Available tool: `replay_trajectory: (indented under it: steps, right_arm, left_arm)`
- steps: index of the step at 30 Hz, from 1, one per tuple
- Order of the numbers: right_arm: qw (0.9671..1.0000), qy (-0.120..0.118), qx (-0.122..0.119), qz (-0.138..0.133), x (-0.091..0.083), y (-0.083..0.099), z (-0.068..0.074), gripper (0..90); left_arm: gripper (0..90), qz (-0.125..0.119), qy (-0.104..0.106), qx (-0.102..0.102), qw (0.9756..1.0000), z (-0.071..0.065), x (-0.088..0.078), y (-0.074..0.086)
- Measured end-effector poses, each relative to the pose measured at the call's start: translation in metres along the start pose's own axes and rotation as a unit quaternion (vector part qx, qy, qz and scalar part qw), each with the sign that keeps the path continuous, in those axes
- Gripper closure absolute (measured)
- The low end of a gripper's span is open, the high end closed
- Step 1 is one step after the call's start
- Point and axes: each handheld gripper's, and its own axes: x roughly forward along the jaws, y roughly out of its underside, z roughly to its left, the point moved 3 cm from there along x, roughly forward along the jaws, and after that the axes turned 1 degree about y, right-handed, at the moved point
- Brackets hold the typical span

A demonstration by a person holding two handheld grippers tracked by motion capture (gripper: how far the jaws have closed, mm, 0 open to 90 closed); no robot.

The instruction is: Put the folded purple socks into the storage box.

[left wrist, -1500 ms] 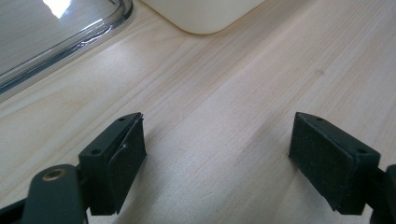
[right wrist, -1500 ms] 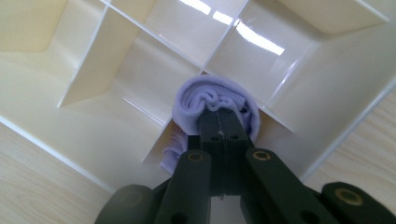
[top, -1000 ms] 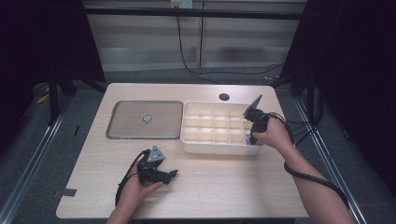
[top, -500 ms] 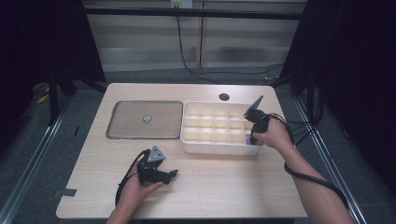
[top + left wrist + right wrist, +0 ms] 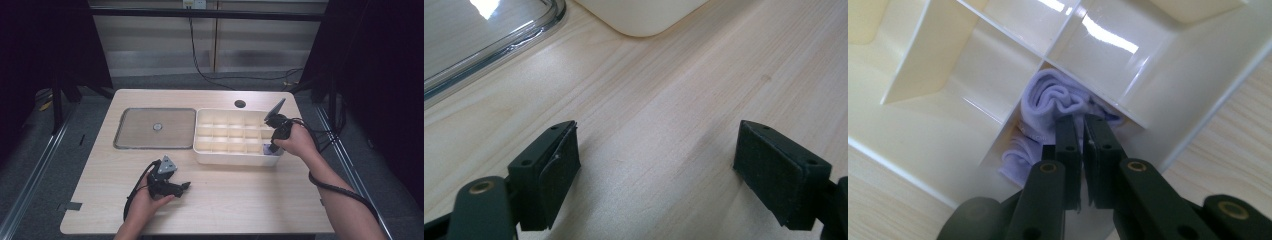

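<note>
A cream box (image 5: 220, 152) split into several compartments stands on the wooden table, right of centre. In its near right corner compartment lies a rolled pale lilac cloth (image 5: 1050, 97). My right gripper (image 5: 1082, 124) reaches down into that compartment, its jaws shut on the cloth's edge; in the high view this gripper (image 5: 271, 147) stands steeply over the box corner. My left gripper (image 5: 183, 187) rests low on the table in front of the box. Its jaws stand wide open over bare wood, as the left gripper view (image 5: 656, 155) shows, with nothing between them.
A clear flat lid (image 5: 155, 128) lies left of the box, and its rim (image 5: 499, 47) runs close ahead of the left jaws. A round hole (image 5: 240, 104) sits in the table behind the box. Cables trail off both grippers. Dark floor surrounds the table.
</note>
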Motion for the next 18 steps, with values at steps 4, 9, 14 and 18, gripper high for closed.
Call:
replay_trajectory:
  steps: [4,9,14,18]
  right_arm:
    - [1.0,0.004,-0.006,-0.001,-0.006,0.0,0.0,85.2]
    - [1.0,0.004,-0.005,-0.006,-0.012,0.0,-0.001,84.1]
    - [0.9999,0.001,-0.006,-0.011,-0.017,0.0,-0.002,83.0]
    - [0.9999,0.001,-0.005,-0.016,-0.023,-0.001,-0.002,81.5]
  left_arm:
    - [17.8,0.001,0.0,0.002,1.0,0.0,0.0,0.0]
    - [17.8,0.0,0.0,0.0,1.0,0.0,0.0,0.0]
    - [17.8,-0.001,-0.001,0.0,1.0,0.0,0.0,0.0]
    - [17.8,-0.001,0.0,0.0,1.0,0.0,0.0,0.0]
